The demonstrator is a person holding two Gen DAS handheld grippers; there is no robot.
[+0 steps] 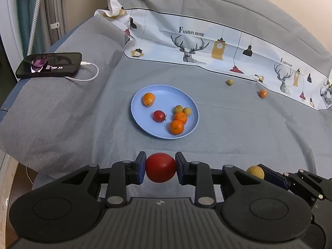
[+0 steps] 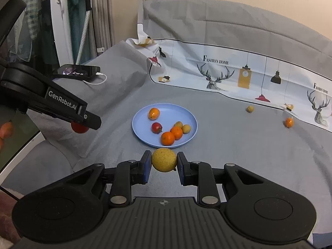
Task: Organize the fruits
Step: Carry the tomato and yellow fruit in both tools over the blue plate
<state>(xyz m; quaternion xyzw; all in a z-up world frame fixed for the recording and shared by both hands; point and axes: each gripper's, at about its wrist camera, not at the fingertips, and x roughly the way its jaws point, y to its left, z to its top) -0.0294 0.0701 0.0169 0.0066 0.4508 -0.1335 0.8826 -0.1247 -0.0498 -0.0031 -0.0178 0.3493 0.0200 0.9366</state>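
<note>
My left gripper (image 1: pixel 160 167) is shut on a red tomato (image 1: pixel 160 167), held above the grey cloth in front of the blue plate (image 1: pixel 145 128). My right gripper (image 2: pixel 164 160) is shut on a yellow round fruit (image 2: pixel 164 159), just before the plate's near rim (image 2: pixel 143 141). The plate holds three oranges, a small tomato (image 1: pixel 159 116) and two small yellow fruits. The left gripper with its tomato (image 2: pixel 79 129) shows at the left of the right wrist view. The right gripper's yellow fruit (image 1: pixel 255 172) shows at lower right of the left wrist view.
A small yellow fruit (image 1: pixel 229 82) and an orange (image 1: pixel 262 93) lie loose on the cloth at the far right, near a printed sheet (image 1: pixel 207 47). A phone (image 1: pixel 49 64) with a white cable lies on a grey cushion at the left.
</note>
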